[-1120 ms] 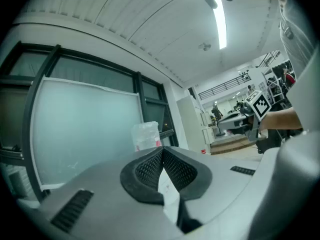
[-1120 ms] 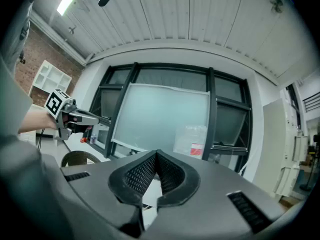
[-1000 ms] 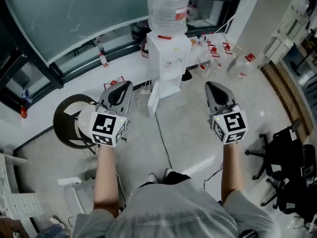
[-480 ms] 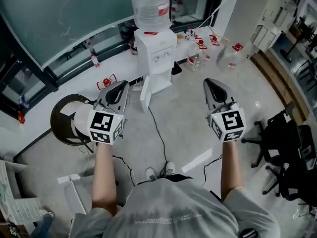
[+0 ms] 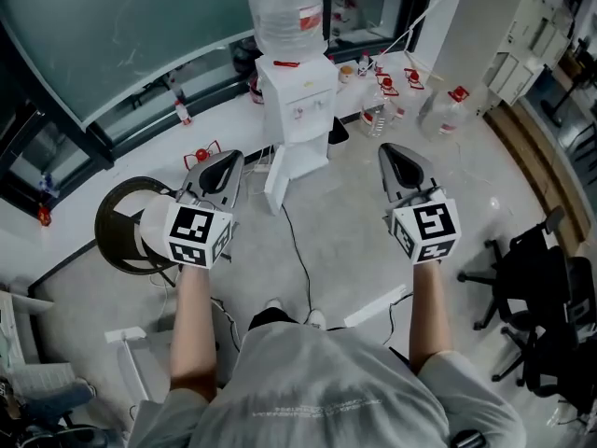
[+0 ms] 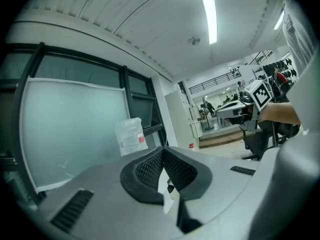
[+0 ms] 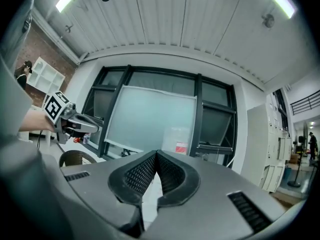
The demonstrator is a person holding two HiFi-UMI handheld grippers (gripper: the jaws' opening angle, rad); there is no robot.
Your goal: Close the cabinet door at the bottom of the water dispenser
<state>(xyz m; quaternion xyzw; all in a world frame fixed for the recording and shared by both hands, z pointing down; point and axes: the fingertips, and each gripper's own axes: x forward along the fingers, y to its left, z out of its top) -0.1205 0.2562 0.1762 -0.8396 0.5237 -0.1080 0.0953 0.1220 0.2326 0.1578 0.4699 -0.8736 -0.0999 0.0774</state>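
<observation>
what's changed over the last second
The person has stepped, and the water dispenser sits slightly further left in the head view. Nothing taken or let go. Both the left gripper and right gripper stay shut and empty; the cabinet door still stands open.

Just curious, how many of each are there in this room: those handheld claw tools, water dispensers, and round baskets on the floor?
Handheld grippers: 2, the left gripper and the right gripper
water dispenser: 1
round basket: 1
Total: 4
</observation>
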